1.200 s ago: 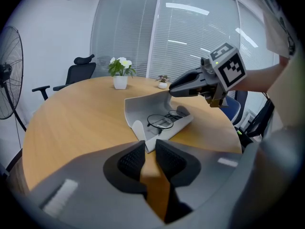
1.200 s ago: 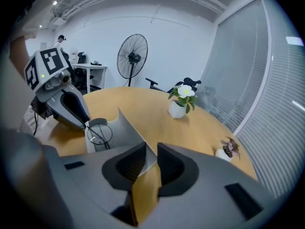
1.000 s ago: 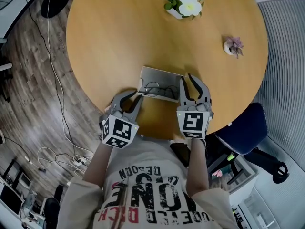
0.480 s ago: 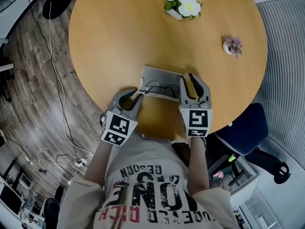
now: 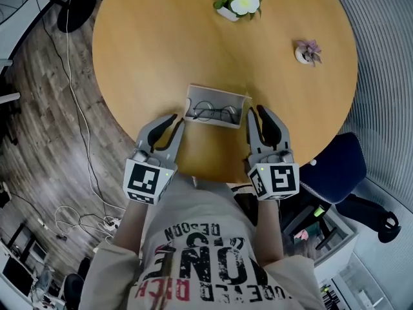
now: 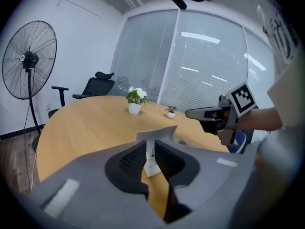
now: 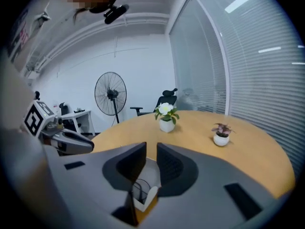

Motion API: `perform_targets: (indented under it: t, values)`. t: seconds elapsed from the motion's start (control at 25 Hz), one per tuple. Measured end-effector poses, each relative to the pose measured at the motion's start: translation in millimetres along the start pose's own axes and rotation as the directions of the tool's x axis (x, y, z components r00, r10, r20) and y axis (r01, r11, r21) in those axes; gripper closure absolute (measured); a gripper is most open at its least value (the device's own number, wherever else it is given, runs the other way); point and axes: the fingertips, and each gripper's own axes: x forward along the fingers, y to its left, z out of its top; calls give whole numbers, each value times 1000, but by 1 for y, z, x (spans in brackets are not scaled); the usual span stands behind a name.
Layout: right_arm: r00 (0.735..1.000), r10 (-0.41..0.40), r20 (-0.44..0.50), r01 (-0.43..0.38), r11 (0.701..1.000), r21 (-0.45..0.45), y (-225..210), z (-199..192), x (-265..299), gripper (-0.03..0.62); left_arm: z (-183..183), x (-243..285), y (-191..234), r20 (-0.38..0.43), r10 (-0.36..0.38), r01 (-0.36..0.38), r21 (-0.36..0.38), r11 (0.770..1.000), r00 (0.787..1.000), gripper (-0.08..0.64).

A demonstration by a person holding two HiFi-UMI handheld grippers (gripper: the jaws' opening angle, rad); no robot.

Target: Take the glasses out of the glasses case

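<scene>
The open grey glasses case [image 5: 216,98] lies on the round wooden table [image 5: 161,50], near its front edge. Dark-framed glasses [image 5: 211,113] rest inside it. My left gripper [image 5: 176,122] hovers just off the case's left end without touching it. Its jaws are closing, with a narrow gap and nothing between them. My right gripper [image 5: 255,111] hangs off the case's right end, its jaws slightly apart and empty. The left gripper view shows the case [image 6: 153,135] beyond the jaws. In the right gripper view the case [image 7: 146,197] with the glasses [image 7: 137,189] sits below the jaws.
A white pot of flowers [image 5: 236,0] and a small pink plant [image 5: 308,50] stand at the table's far side. A blue chair [image 5: 335,165] is at the right, cables [image 5: 77,212] lie on the floor at the left, and a standing fan [image 6: 28,61] is beyond the table.
Both grippers have drawn back toward the person and lifted away from the ends of the case. The left jaws have narrowed. The case and glasses stay put.
</scene>
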Motion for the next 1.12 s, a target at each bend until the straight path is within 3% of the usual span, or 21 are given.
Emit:
perform_targets:
  t: [0.24, 0.48, 0.8, 0.96, 1.12]
  values:
    - [998, 13, 57, -21, 990, 138, 15, -2, -47, 560, 16, -19, -16, 60, 23, -23, -1, 1000, 998, 538]
    - [991, 40, 127, -75, 955, 286, 32, 0, -76, 569, 21, -32, -27, 70, 32, -31, -9, 999, 997, 548]
    - [987, 1, 162, -62, 926, 372, 22, -4, -98, 569, 23, -37, -37, 65, 29, -29, 3, 1000, 997, 549]
    - [986, -27, 164, -39, 922, 384, 14, -6, -104, 569, 31, -24, -42, 30, -16, 13, 105, 994, 999, 548]
    - [987, -42, 155, -23, 918, 396, 3, -10, -106, 568, 32, 9, -53, -95, -94, 116, 260, 959, 991, 546]
